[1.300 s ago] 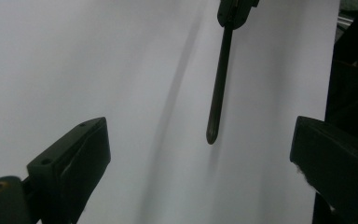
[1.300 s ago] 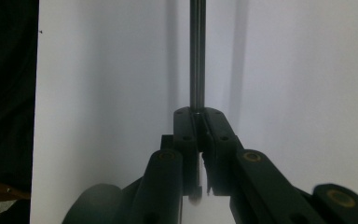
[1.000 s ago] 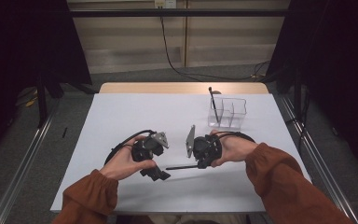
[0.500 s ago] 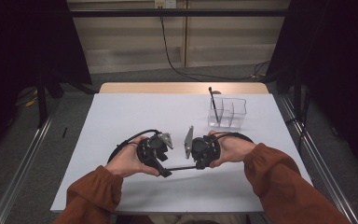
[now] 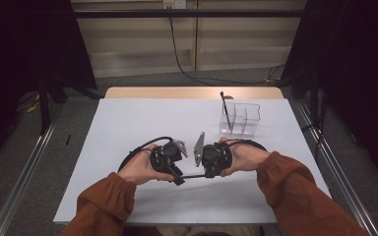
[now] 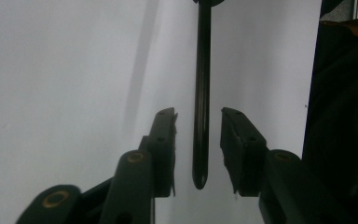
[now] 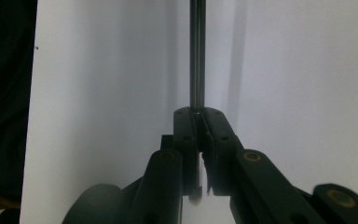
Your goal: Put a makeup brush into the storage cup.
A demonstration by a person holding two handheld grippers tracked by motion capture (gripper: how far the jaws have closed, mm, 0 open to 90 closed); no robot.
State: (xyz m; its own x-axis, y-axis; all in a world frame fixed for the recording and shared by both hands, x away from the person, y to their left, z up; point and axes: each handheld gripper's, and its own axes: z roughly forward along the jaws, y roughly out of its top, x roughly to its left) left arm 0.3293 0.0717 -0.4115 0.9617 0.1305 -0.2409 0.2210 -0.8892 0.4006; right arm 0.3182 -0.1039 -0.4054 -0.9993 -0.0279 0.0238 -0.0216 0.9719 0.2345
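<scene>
- The person's two hands meet low on the white surface (image 5: 128, 128), at about 6 o'clock in the high view, each holding a tool with the jaws turned toward the other.
- The right tool (image 7: 198, 116) is pinching a thin black pen (image 7: 196, 56): in the right gripper view its pads are pressed together on the shaft, and the pen runs straight on toward 12 o'clock over the surface.
- In the high view the pen (image 5: 193, 176) lies level between the two tools, from the right tool (image 5: 207, 174) at 3 o'clock to the left tool (image 5: 178, 181) at 9 o'clock.
- The left tool (image 6: 198, 140) has just been closing, with the rounded free end of the pen (image 6: 201, 93) between its jaws. In the left gripper view a narrow gap shows on each side of the shaft, so the pads are not pressing on it.
- A clear plastic organizer (image 5: 248, 114) with compartments stands at about 1 o'clock on the surface, well apart from the hands. A second black pen (image 5: 225, 107) stands tilted in its left compartment.
</scene>
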